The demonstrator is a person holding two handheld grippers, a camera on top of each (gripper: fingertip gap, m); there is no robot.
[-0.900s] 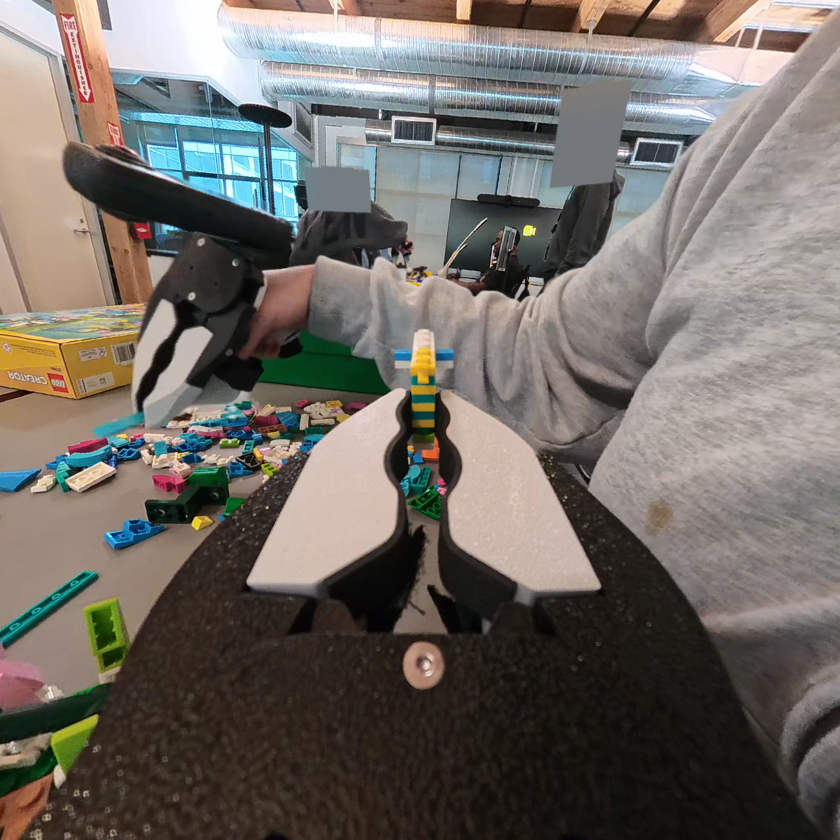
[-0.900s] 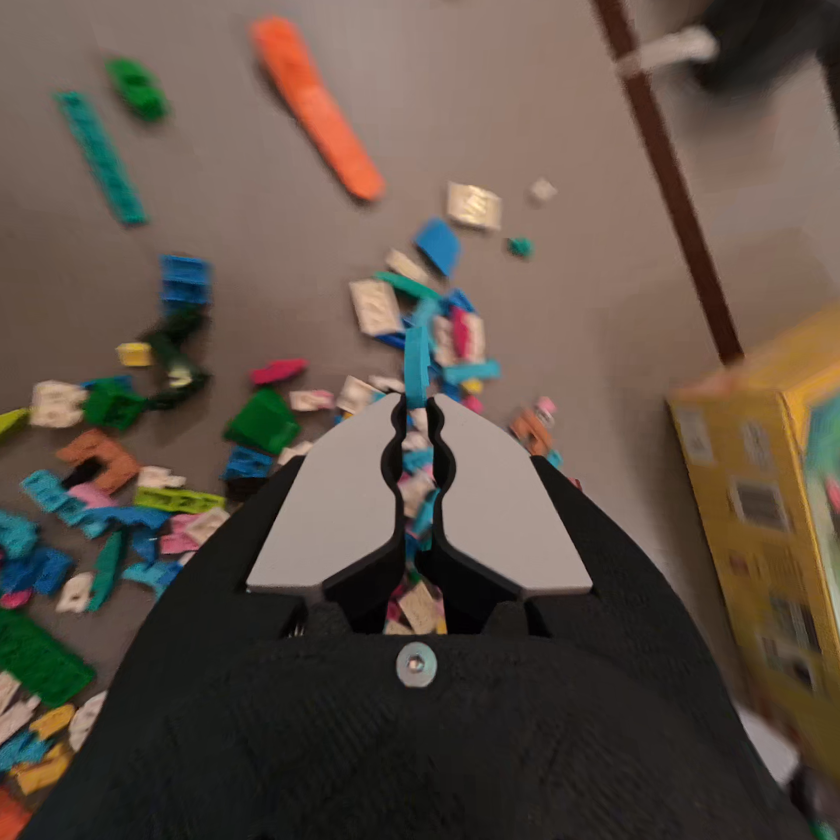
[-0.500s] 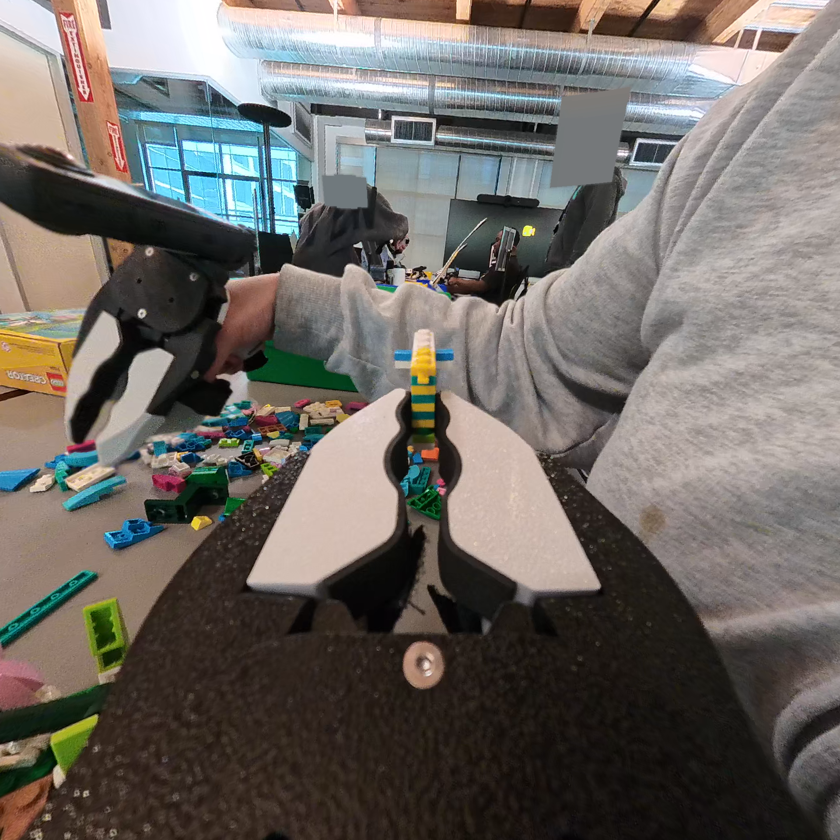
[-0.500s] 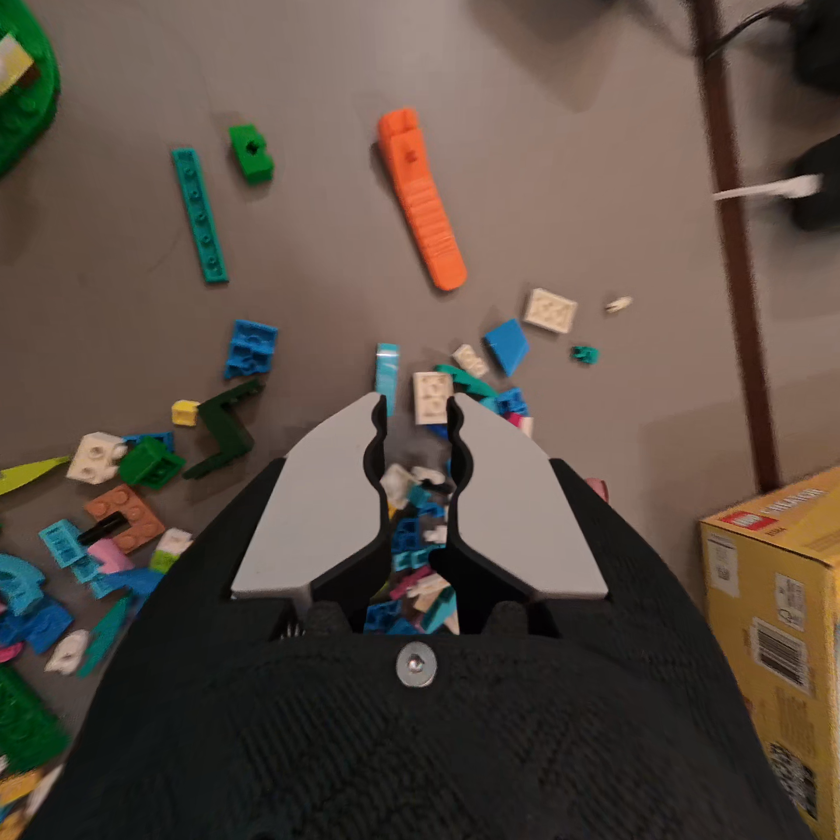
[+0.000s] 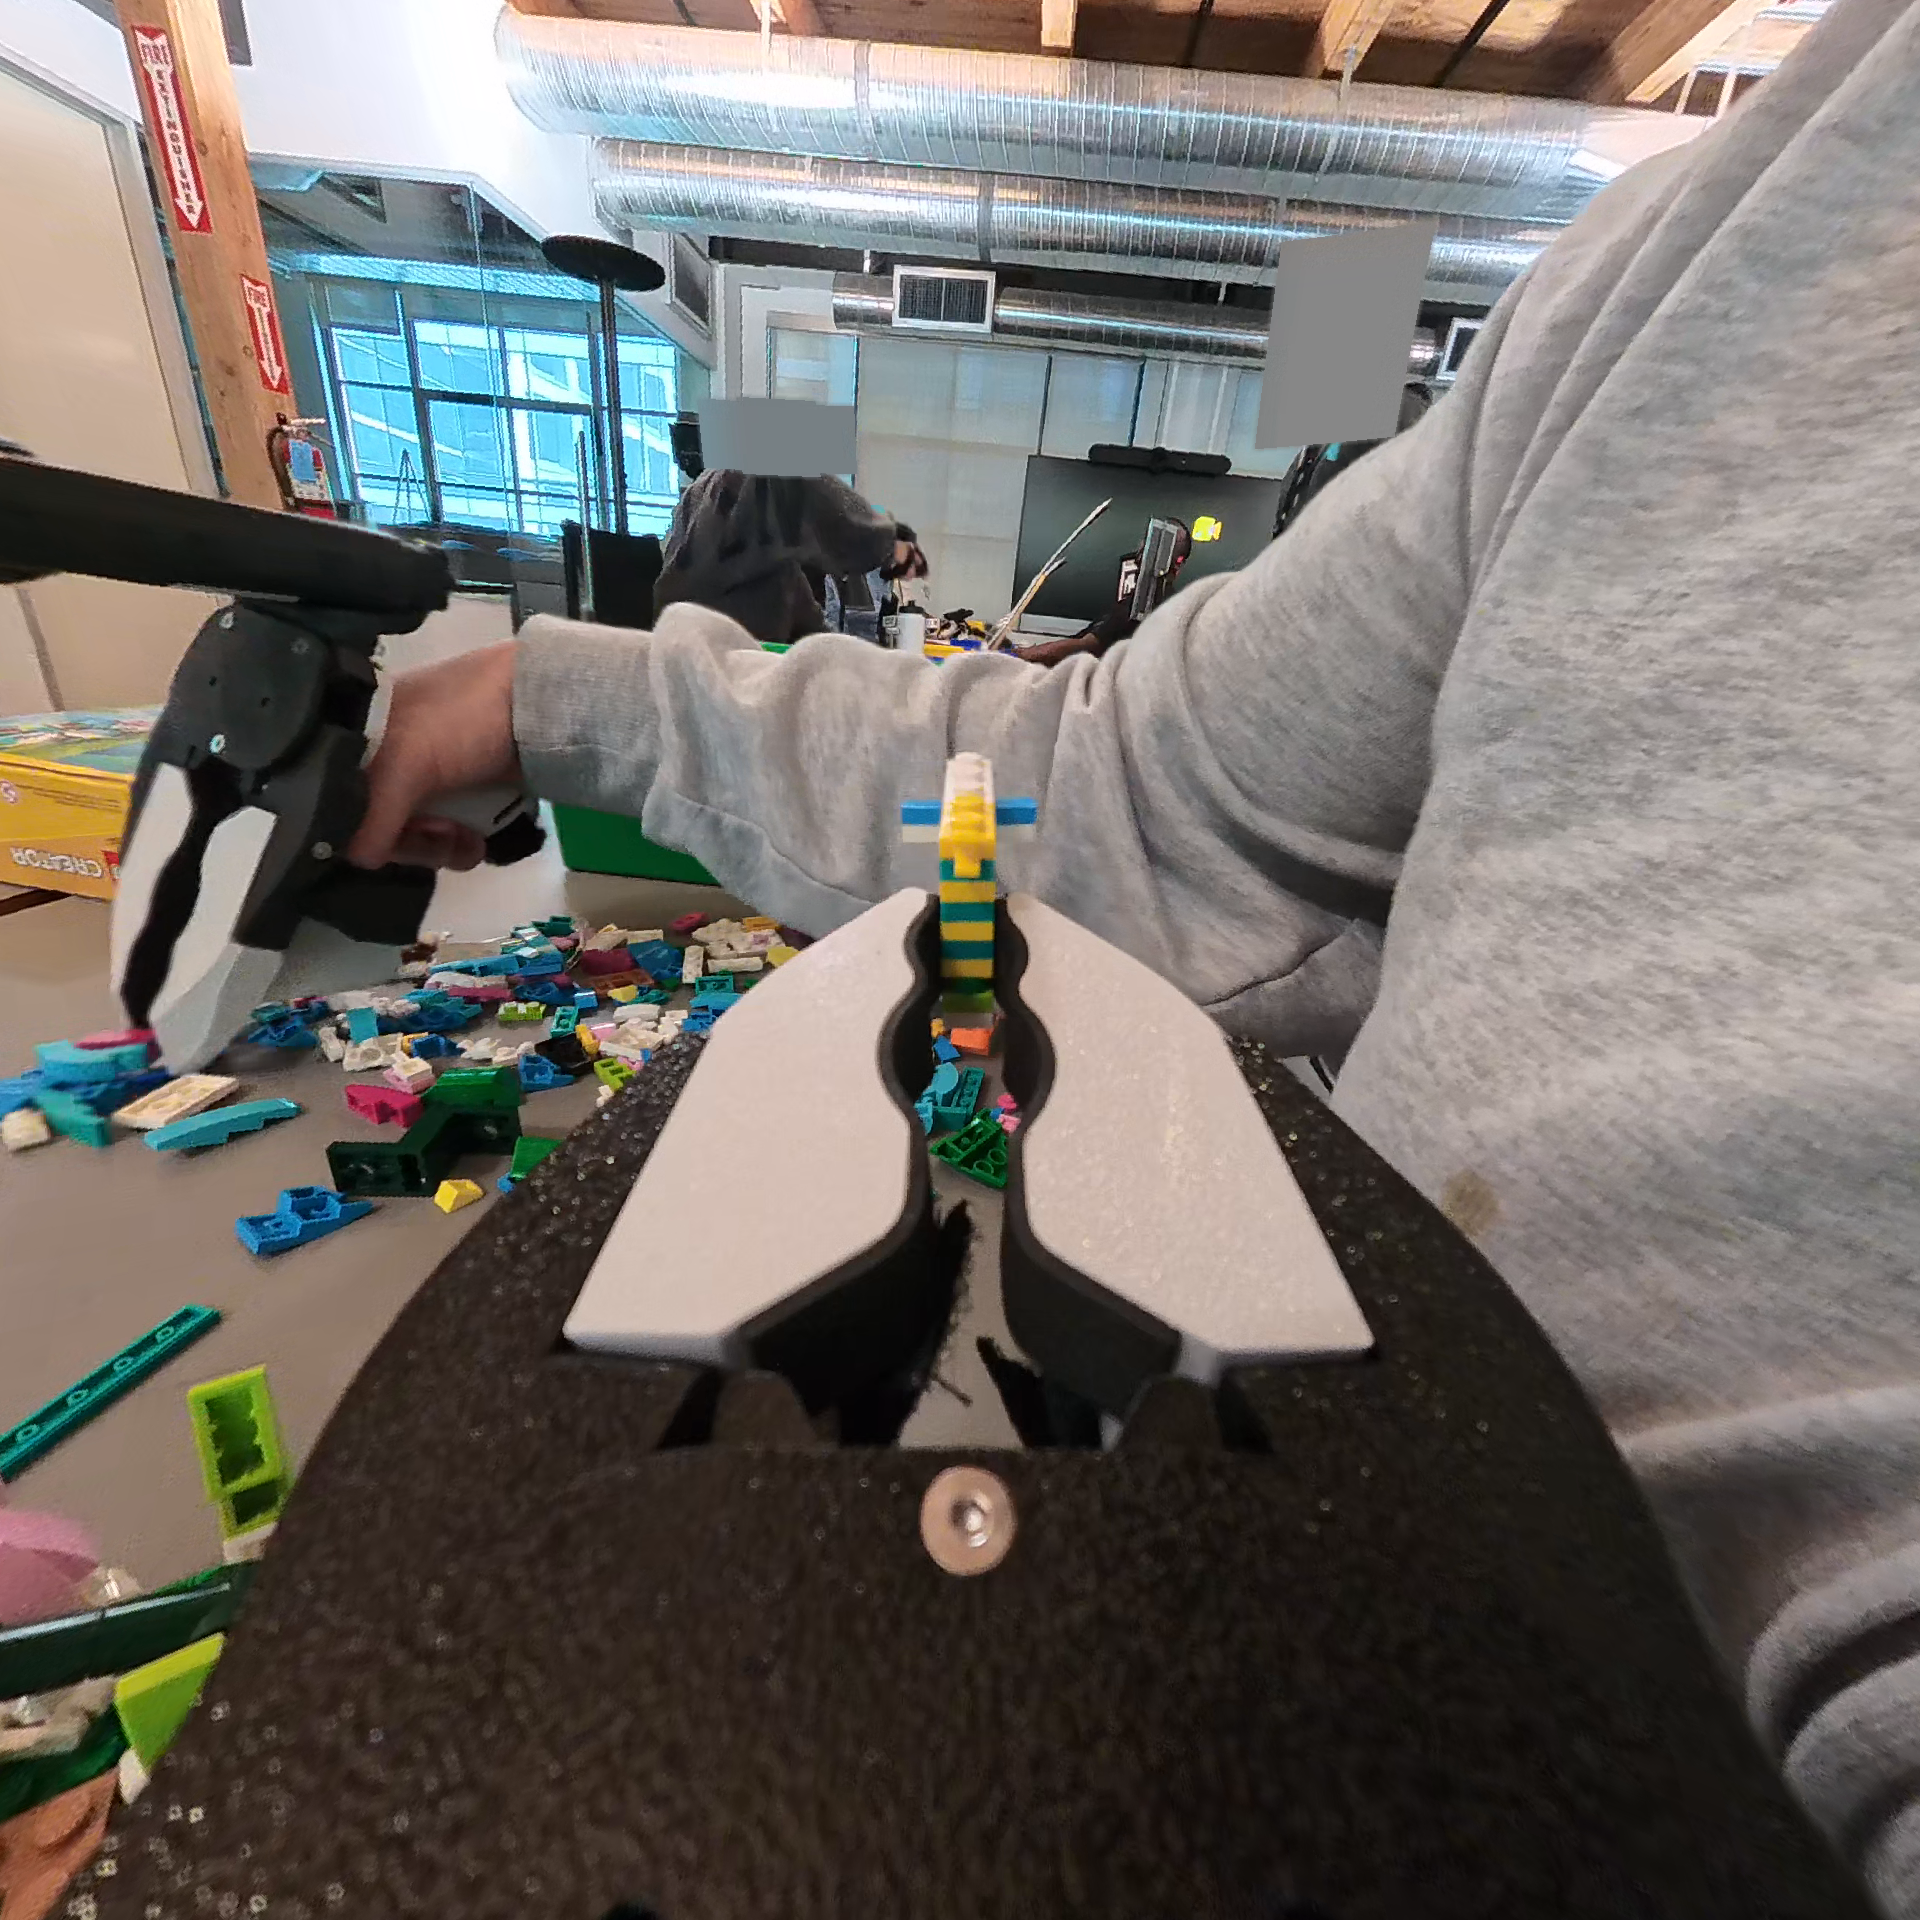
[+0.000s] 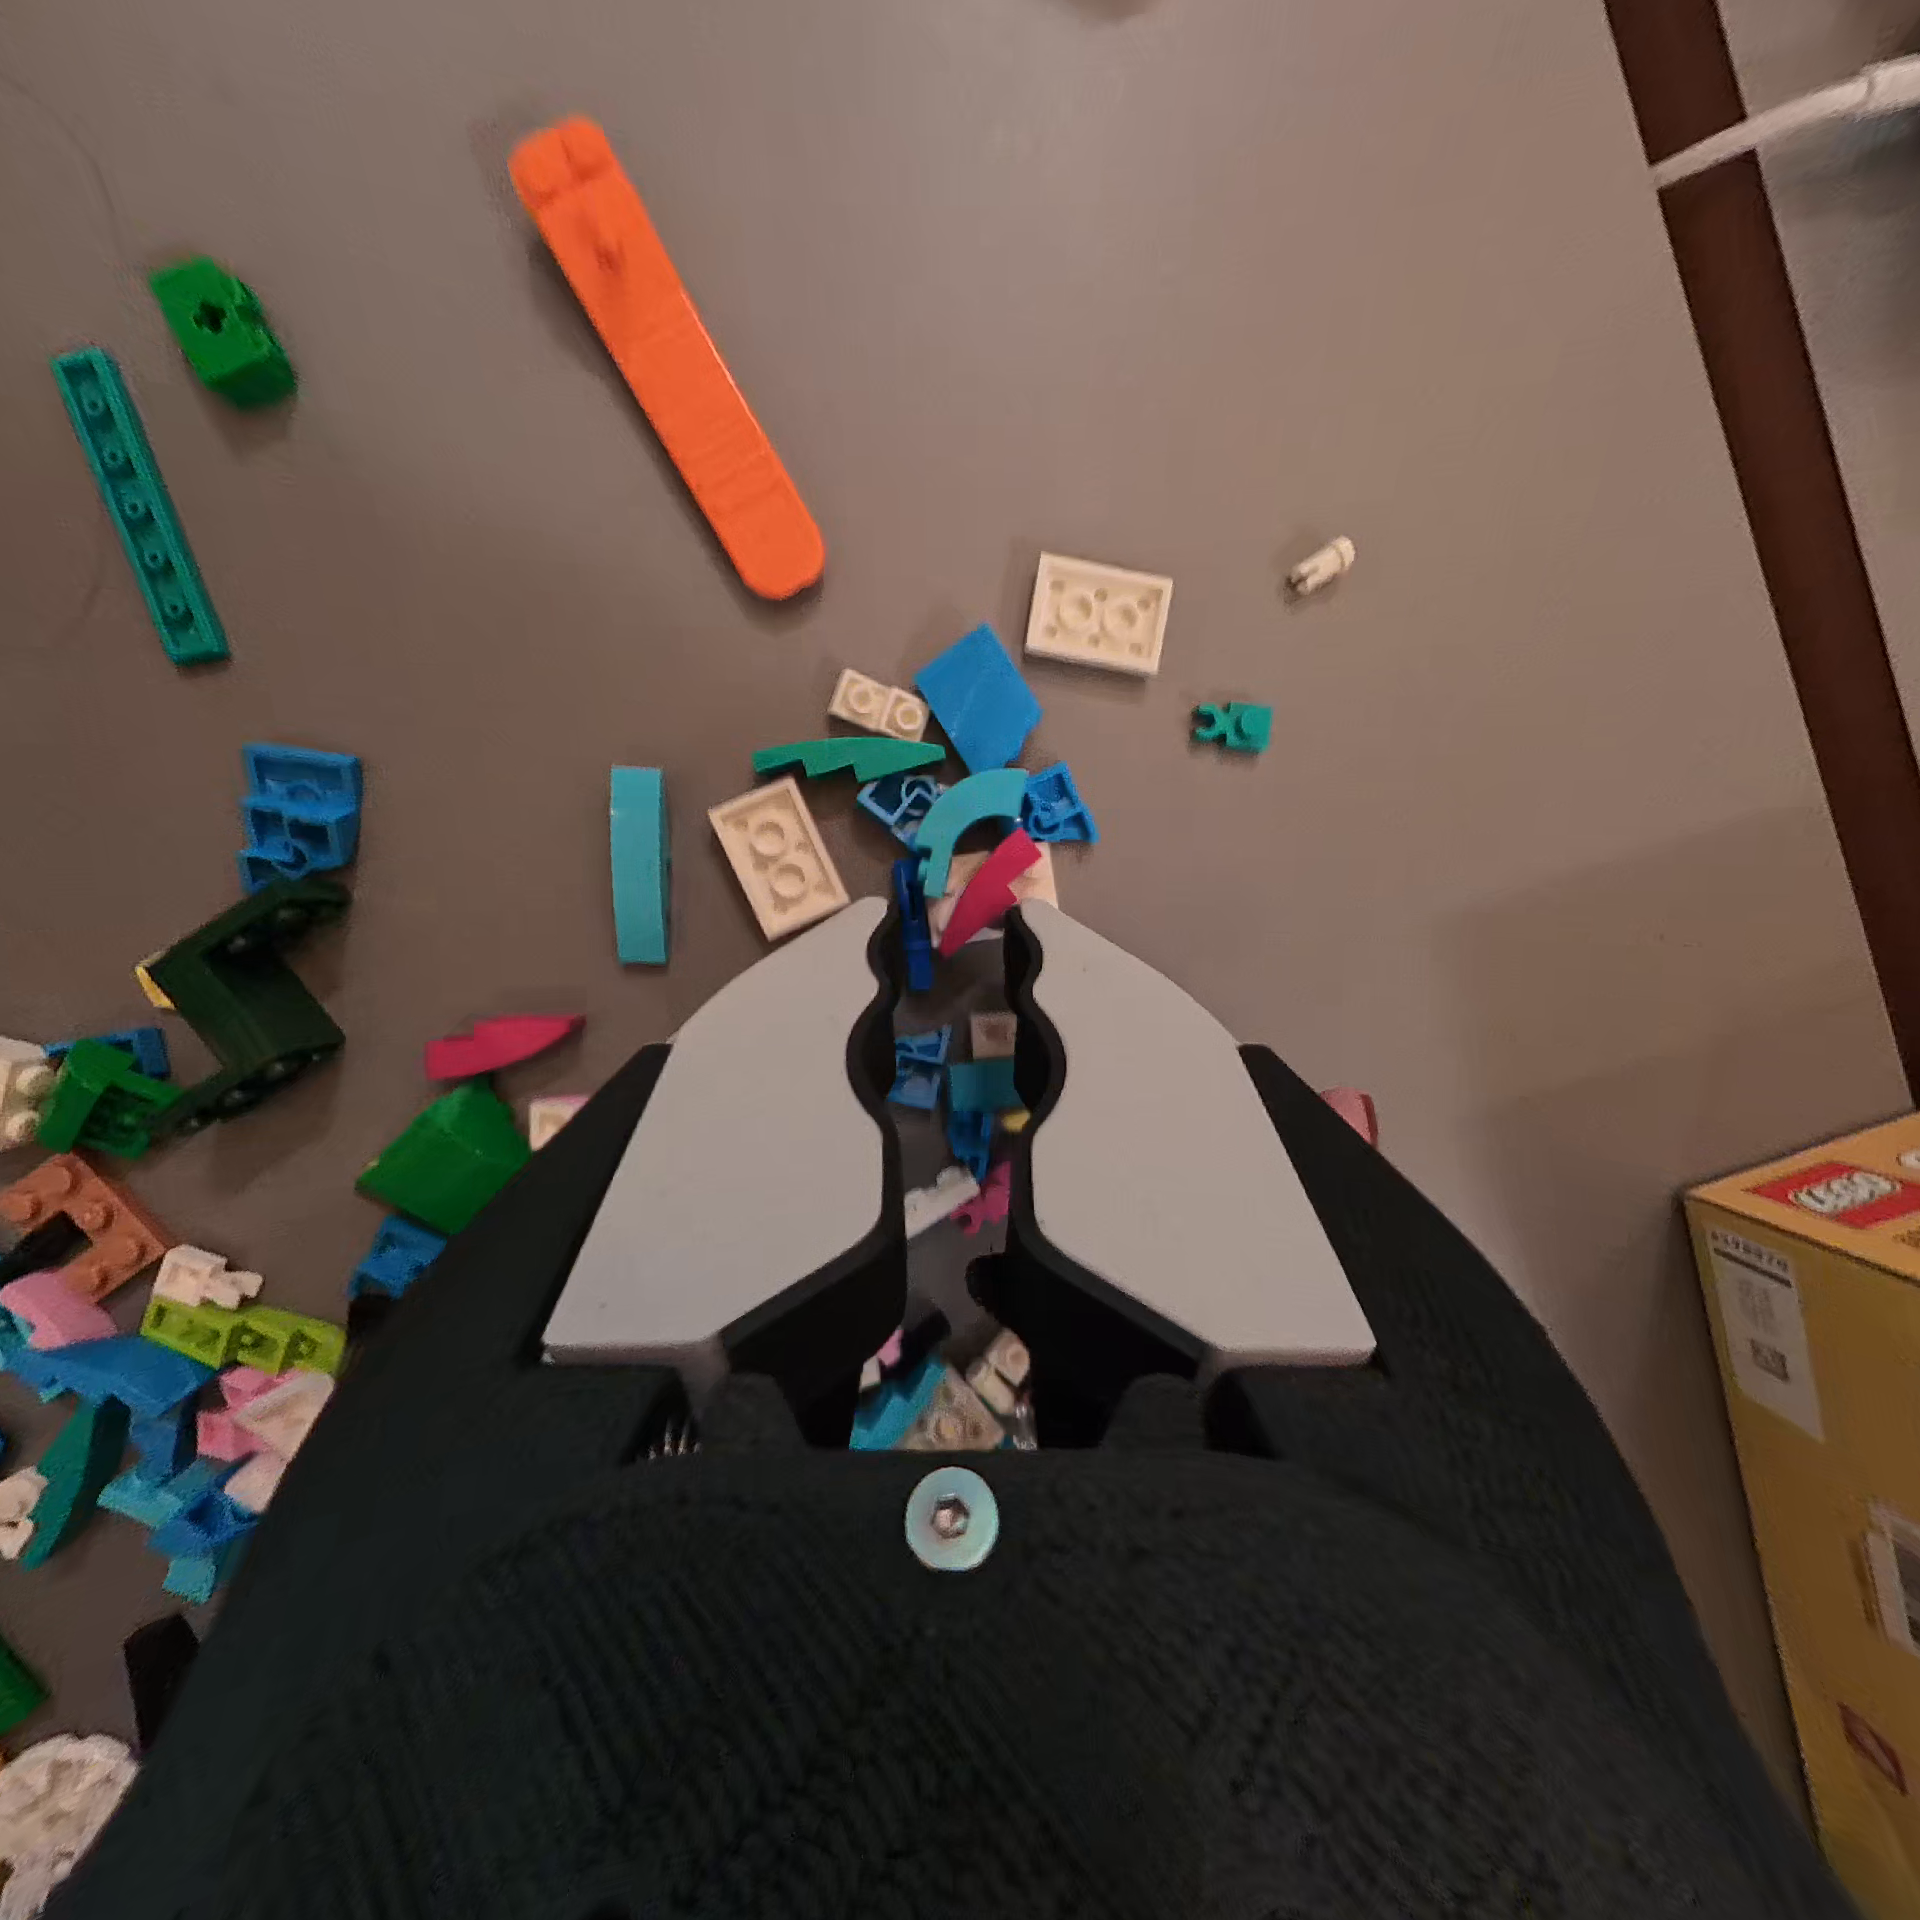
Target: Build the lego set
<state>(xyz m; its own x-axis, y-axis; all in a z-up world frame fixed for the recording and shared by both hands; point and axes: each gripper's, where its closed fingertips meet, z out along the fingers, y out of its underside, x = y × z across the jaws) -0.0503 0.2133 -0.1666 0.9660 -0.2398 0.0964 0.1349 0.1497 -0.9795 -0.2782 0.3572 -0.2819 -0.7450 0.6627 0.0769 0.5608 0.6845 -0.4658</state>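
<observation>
Left hand-held gripper point(image 5: 966, 930) clamps a striped brick tower point(image 5: 967, 883) at frame centre; right hand-held gripper point(image 6: 948, 925), fingers parted, hovers over loose bricks point(image 6: 977, 821) on the worktop point(image 6: 1039, 312).

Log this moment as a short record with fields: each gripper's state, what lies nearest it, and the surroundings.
Left gripper: shut on a striped yellow-and-teal brick stack, upright, topped by a blue-and-white cross piece.
Right gripper: jaws apart, tips down in a pile of loose bricks; a blue piece and a magenta wedge lie between the tips, grip not clear.
Nearby: orange flat tool, teal strip, white plate.
Surface: grey table.
Edge: yellow box.
</observation>
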